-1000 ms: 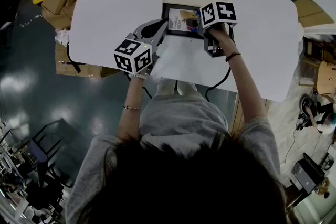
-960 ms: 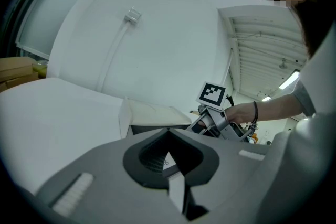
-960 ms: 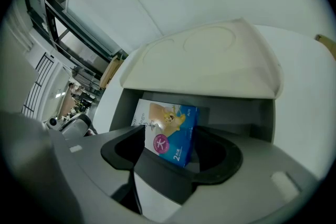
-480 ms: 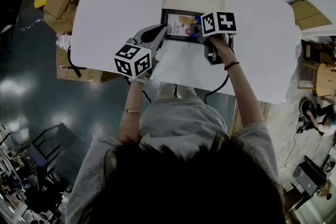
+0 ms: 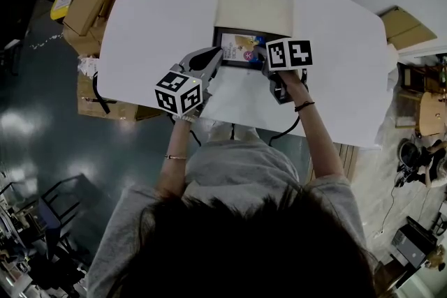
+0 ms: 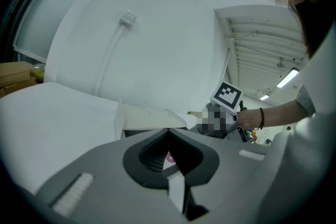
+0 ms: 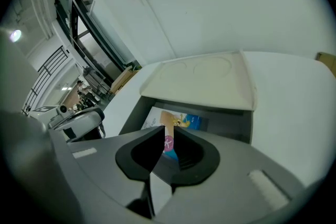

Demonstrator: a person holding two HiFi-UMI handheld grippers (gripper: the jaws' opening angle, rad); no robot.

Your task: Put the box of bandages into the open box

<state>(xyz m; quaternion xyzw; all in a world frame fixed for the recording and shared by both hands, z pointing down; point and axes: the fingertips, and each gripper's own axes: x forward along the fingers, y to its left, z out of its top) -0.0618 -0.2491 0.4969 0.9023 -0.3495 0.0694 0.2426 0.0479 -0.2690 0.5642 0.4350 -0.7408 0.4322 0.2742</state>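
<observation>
One bandage box [image 5: 243, 49], white-blue with a yellow figure and pink dot, lies flat in one open box [image 5: 217, 45]. Left tool [image 6: 168, 132] closed; right tool [image 7: 167, 131] just narrowing, empty.

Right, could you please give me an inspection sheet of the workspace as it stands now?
Surface: white table, bare apart from the job's things.
Job's things: open box with its lid folded back; box of bandages lies flat inside it.
Clutter: nothing seen on the table.
Grippers: left gripper fingers together, empty, by the box's left front; right gripper fingers have just been closing, a slit left, nothing between them, above the box's near edge.
Cables: black cable hangs from the right gripper over the table's near edge.
Surroundings: cardboard boxes on the dark floor left of the table.
</observation>
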